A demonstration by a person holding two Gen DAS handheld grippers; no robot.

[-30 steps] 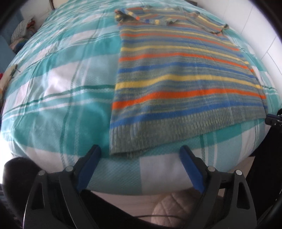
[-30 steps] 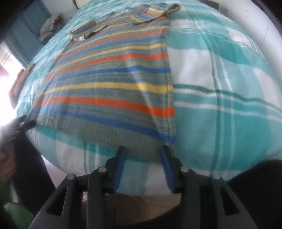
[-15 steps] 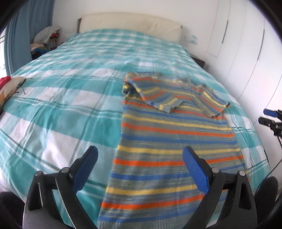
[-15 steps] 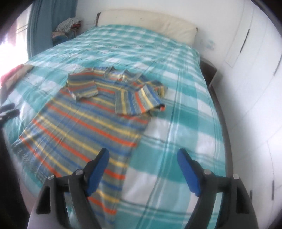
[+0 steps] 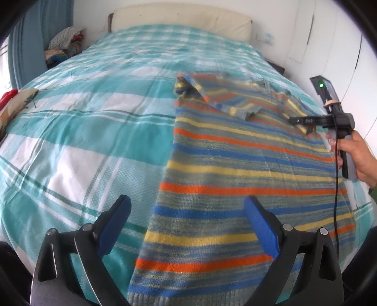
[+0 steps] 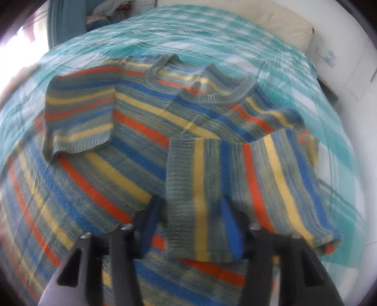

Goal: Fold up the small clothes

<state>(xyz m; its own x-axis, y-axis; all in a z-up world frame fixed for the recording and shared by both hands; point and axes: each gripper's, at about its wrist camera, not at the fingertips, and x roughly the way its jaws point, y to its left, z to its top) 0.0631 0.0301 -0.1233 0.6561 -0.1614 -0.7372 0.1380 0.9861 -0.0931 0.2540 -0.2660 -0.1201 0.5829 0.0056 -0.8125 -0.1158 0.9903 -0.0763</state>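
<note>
A striped knit sweater [image 5: 235, 164] in orange, blue, yellow and grey-green lies flat on the bed, both short sleeves folded in over its chest. My left gripper [image 5: 186, 226] hovers open above the sweater's left edge near the hem, holding nothing. In the blurred right wrist view the sweater [image 6: 106, 176] fills the picture. My right gripper [image 6: 190, 223] is closing, its jaws still apart, with the cuff of the folded right sleeve [image 6: 212, 176] between them. The left wrist view shows a hand [image 5: 360, 153] holding that right gripper [image 5: 292, 120] at the sleeve.
The bed has a teal and white checked cover [image 5: 94, 141] and a cream pillow [image 5: 179, 21] at its head. A heap of clothes [image 5: 66, 44] sits beyond the far left corner. White cupboard doors [image 5: 329, 35] run along the right side.
Both grippers moved from the sweater's hem up the bed. The right one swung in over the folded right sleeve and its jaws, wide half a second ago, have narrowed.
</note>
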